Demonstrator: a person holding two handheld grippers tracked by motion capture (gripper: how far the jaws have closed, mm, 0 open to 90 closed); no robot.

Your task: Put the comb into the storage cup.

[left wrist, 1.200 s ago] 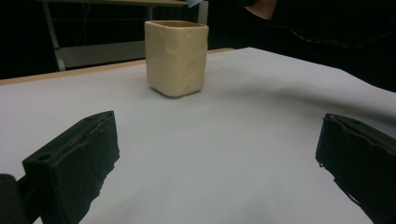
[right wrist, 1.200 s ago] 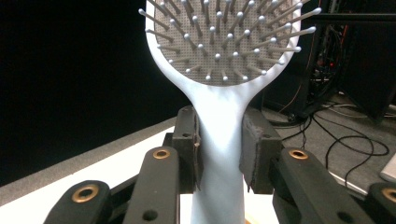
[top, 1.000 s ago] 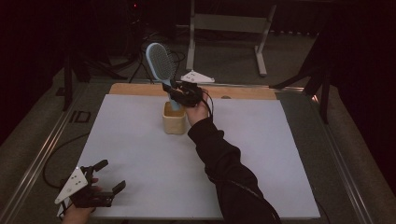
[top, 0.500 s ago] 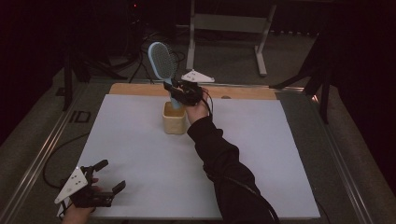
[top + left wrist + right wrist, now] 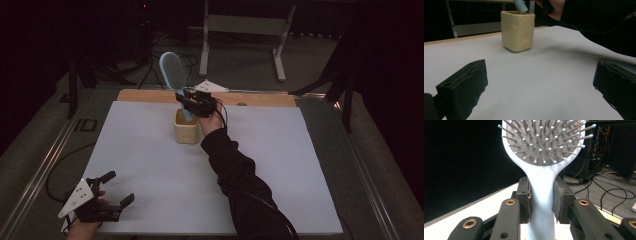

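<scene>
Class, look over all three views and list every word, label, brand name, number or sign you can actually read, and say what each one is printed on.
"ID": dark blocky characters on the grey frame left of the white table sheet in the high view; the reading is uncertain.
No readable text on the cream cup, the light blue hairbrush, the right gripper, the left gripper or its grey three-cornered plate.

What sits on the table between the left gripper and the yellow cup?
Nothing: from the left gripper to the cup the white sheet is bare, in the high view and the left gripper view alike.
</scene>
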